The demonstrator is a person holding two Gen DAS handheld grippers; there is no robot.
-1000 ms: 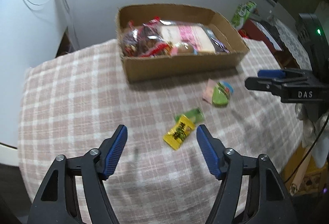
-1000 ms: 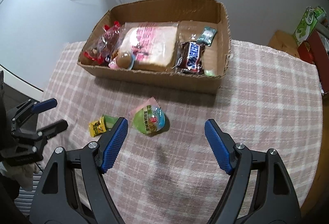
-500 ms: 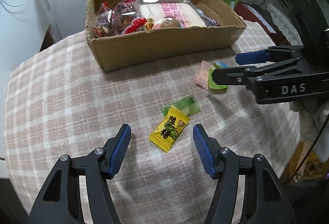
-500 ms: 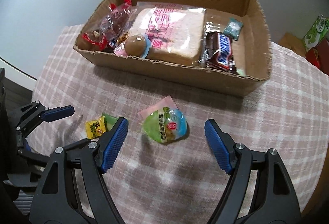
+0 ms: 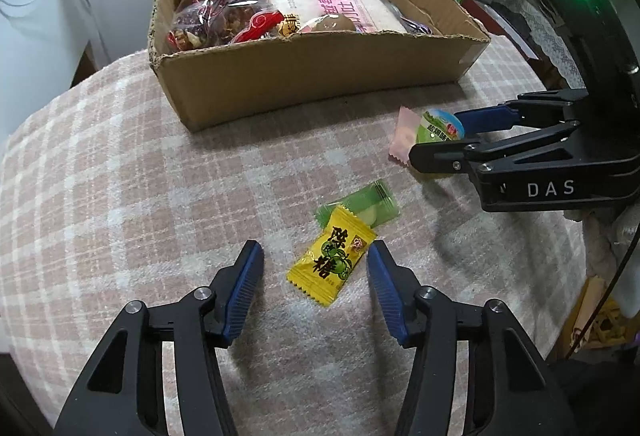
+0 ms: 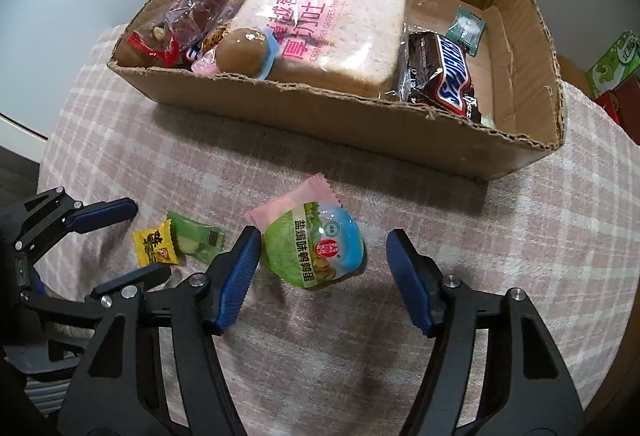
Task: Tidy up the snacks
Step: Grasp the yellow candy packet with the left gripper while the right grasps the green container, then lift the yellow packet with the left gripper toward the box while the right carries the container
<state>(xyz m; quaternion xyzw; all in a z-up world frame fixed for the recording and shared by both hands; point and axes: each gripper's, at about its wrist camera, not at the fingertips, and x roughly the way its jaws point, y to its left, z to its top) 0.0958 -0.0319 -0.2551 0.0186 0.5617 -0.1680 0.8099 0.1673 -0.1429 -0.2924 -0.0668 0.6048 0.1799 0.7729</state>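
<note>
Two grabs lining up at once, so plenty of room for a fumble. Left gripper (image 5: 314, 260) spread around the yellow candy (image 5: 331, 261), jaws just been narrowing, pads not pressing yet. Same story on the right gripper (image 6: 322, 260): straddling the round green egg snack (image 6: 314, 251), jaws just been closing in, left pad nearly brushing it, right pad well off.

Likely trouble:
- Yellow wrapper flat, thin, crinkly foil with sawtooth ends. Easy to skid over the cloth instead of lifting.
- Green candy (image 5: 362, 205) tucked partly under the yellow one's top corner, so could get dragged along or pinched too.
- Egg snack domed and glossy, probably slippery, sitting on a pink packet (image 6: 288, 206). Uneven squeeze might squirt it sideways or haul the pink one up with it.
- Two tools close together, could bump.

Checked tablecloth (image 5: 120, 176) soft and fuzzy, might bunch under the tips. Cardboard box (image 6: 320, 120) rough-edged, already holding bagged bread, a chocolate bar and more, just behind the loose pieces.
</note>
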